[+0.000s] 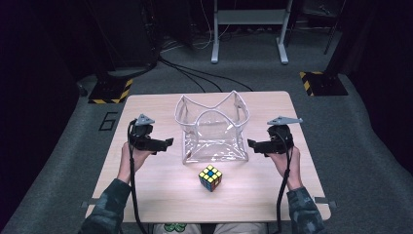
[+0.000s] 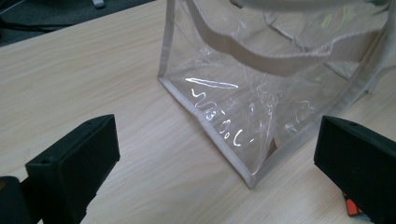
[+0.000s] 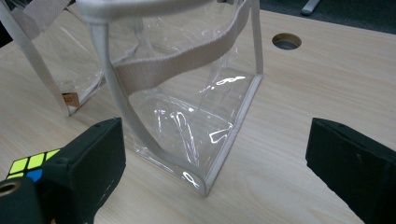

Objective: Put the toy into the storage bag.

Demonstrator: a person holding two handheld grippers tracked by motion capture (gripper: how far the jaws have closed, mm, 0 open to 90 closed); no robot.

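High view looks down; both claw cameras closely face the bag [image 1: 213, 127].

Bag [image 1: 213, 129] stands mid-table [image 1: 156, 185], toward the far edge. Cube [image 1: 210, 178] sits on the table just in front of the bag, apart from it. Left gripper [image 1: 168, 142] left of the bag, right gripper [image 1: 251, 143] right of it, both near, not touching.
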